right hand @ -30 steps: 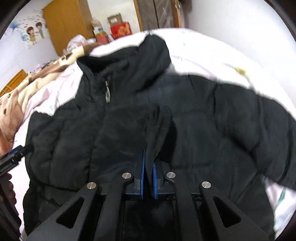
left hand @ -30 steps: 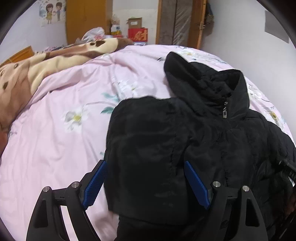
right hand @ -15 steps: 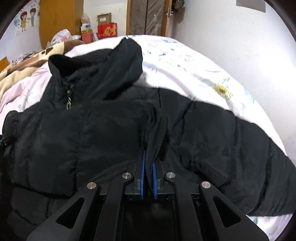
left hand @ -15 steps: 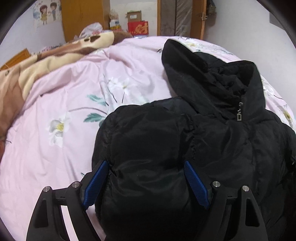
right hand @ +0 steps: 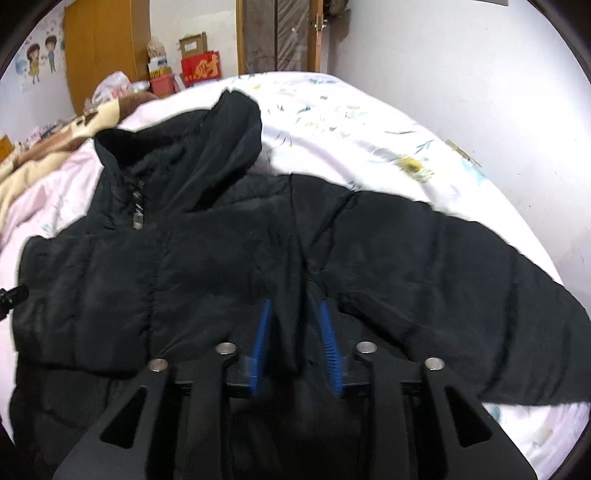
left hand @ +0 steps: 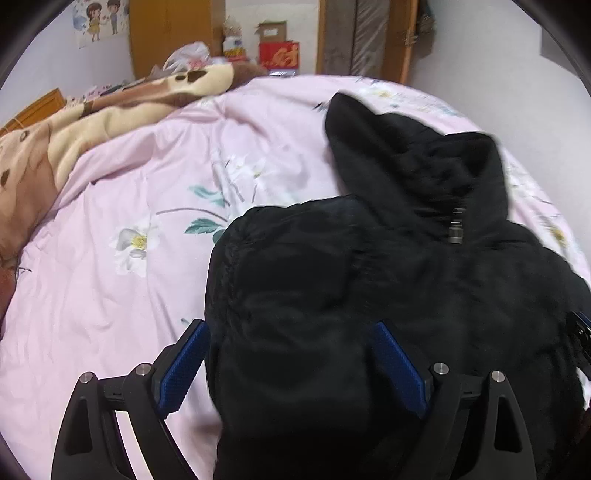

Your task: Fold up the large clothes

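Note:
A black hooded puffer jacket [left hand: 388, 280] lies face up on the pink floral bed [left hand: 122, 280], its left sleeve folded in over the chest. My left gripper [left hand: 288, 350] is open, its blue pads [left hand: 184, 365] wide apart over the folded sleeve. In the right wrist view the jacket [right hand: 207, 258] fills the middle, its right sleeve [right hand: 461, 295] stretched out to the right. My right gripper [right hand: 293, 328] is open with a ridge of jacket fabric standing loose between its pads [right hand: 328, 339].
A brown and cream blanket [left hand: 81, 122] is bunched at the bed's far left. A wooden wardrobe [left hand: 170, 33], boxes [left hand: 279, 55] and a door [left hand: 369, 37] stand behind the bed. A white wall [right hand: 480, 92] runs along the bed's right side.
My right gripper was shut on a fold of the jacket and has now opened, letting it go. My left gripper stays open over the folded sleeve, with slight camera shift.

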Available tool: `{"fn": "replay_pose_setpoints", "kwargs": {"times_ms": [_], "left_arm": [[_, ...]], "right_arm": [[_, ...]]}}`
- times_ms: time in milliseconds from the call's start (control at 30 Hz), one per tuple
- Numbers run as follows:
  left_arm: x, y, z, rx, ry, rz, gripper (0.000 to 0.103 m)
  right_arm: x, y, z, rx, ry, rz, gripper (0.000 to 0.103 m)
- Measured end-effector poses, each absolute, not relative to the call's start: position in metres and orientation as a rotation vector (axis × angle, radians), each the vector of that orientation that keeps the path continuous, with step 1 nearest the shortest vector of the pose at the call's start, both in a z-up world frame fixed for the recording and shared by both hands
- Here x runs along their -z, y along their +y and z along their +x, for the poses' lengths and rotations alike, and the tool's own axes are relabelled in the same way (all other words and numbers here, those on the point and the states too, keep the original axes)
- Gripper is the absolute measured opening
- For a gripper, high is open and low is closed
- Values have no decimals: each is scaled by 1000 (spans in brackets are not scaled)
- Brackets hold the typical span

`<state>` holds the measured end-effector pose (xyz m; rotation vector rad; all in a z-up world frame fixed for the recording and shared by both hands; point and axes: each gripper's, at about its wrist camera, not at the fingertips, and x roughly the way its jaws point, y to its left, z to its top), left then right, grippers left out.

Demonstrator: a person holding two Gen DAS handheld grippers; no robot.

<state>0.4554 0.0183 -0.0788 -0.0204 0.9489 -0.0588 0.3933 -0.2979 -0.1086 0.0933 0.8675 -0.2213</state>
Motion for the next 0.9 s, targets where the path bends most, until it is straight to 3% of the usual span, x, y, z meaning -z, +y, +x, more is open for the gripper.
{"fn": "replay_pose_setpoints", "kwargs": {"times_ms": [67, 233, 467, 700, 900], "left_arm": [[65, 15, 438, 67, 931, -29, 91], [36, -2, 385, 124, 901, -53, 91], [24, -60, 316, 200, 881, 24, 91], [28, -118, 279, 274, 898, 30, 91], [38, -171, 269, 349, 913, 62, 91]], "right_arm": [[88, -304, 366, 225, 826, 114, 53], [64, -320, 313, 229, 793, 158, 55], [44, -382, 223, 334, 762, 142, 65], [45, -462, 172, 484, 756, 250, 77], [63, -552, 133, 650, 743, 390, 78]]}}
